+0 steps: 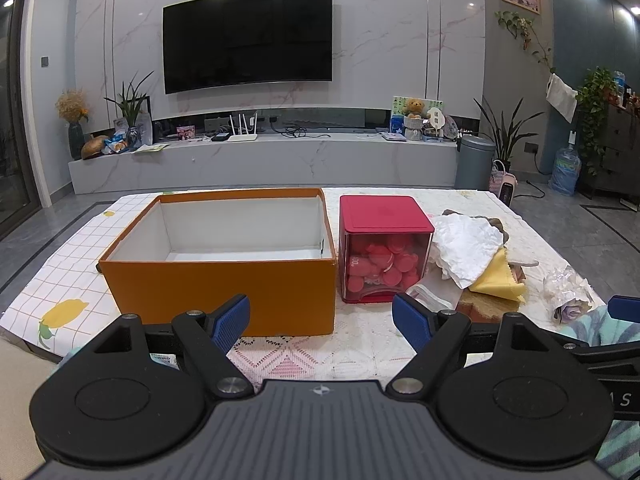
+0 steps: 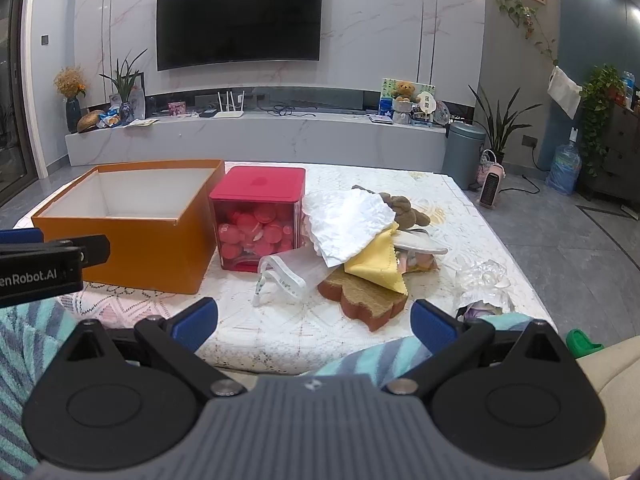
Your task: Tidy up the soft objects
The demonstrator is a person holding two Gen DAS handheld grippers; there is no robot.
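Note:
An open orange box [image 1: 224,288] with a white empty inside stands on the table's left; it also shows in the right wrist view [image 2: 132,248]. Right of it is a pile of soft things: a white crinkled cloth [image 2: 348,226], a yellow cloth [image 2: 372,266], a brown plush toy [image 2: 404,206], a brown sponge pad [image 2: 364,294] and a white strap bag [image 2: 284,276]. The pile shows in the left wrist view with the white cloth [image 1: 466,246] on top. My left gripper [image 1: 321,322] is open and empty in front of the box. My right gripper [image 2: 314,322] is open and empty, short of the sponge pad.
A red-lidded clear cube [image 1: 384,248] full of red caps stands between box and pile. A crinkled plastic wrap [image 2: 484,284] lies at the table's right edge. A striped teal blanket [image 2: 24,328] lies at the near edge. The TV wall and console are far behind.

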